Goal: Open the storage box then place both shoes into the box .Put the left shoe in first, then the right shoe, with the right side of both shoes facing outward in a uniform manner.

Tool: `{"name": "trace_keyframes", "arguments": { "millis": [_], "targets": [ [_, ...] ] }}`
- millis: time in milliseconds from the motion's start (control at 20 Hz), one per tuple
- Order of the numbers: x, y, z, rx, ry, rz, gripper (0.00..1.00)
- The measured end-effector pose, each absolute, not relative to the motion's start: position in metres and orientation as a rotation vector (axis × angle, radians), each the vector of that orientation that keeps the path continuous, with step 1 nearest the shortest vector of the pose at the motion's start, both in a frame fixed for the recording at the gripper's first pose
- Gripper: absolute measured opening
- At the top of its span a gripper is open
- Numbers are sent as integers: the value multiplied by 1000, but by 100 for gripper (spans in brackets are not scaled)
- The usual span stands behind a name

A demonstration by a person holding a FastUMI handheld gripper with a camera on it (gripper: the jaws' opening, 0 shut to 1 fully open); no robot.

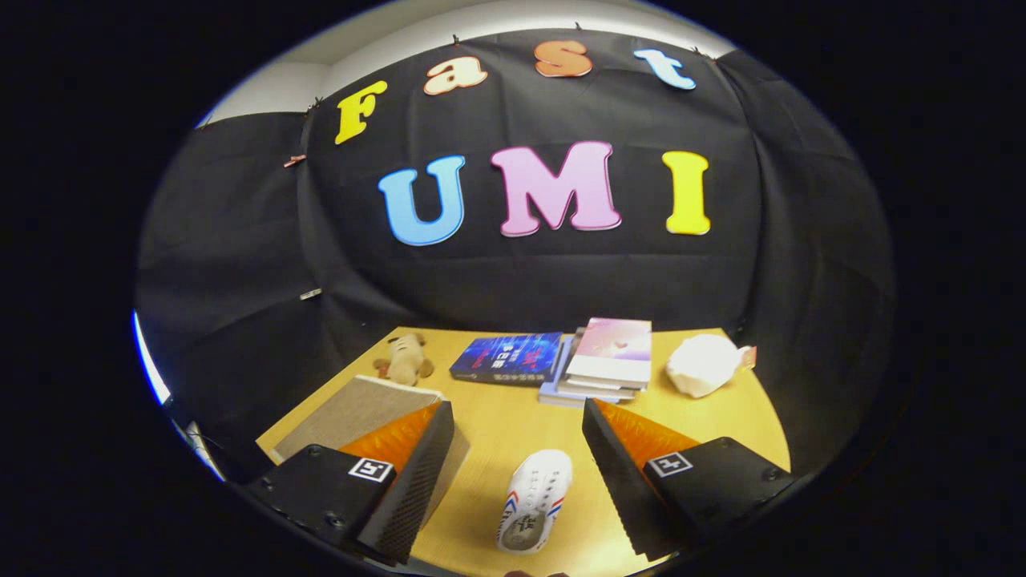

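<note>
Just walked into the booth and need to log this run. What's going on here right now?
A person is holding a handheld gripper above a wooden table, its fingers open and gripping nothing. One white shoe lies on the table between the fingers, untouched. The storage box sits beside the left finger, partly hidden by it. Beyond the fingers, at the table's far side, lie a plush toy, a blue book, a stack of books and a white bundle.

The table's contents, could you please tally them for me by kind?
Shoes: 1, a white shoe between the open fingers of the hand-held gripper
Boxes: 1, a storage box
Books: 2 lots, a blue book and a stack of books
Plush toys: 1
White bundles: 1
Total: 6 on the table
</note>
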State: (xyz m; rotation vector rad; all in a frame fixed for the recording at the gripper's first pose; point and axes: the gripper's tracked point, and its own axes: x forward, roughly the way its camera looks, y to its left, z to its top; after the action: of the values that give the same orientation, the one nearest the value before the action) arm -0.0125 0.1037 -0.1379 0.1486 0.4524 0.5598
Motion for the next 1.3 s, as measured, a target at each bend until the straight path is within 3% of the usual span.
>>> {"name": "trace_keyframes", "arguments": {
  "millis": [550, 1300],
  "targets": [
    [-88, 193, -210, 432, 808, 1004, 98],
    [-140, 255, -258, 820, 1181, 1159, 96]
  ]
}}
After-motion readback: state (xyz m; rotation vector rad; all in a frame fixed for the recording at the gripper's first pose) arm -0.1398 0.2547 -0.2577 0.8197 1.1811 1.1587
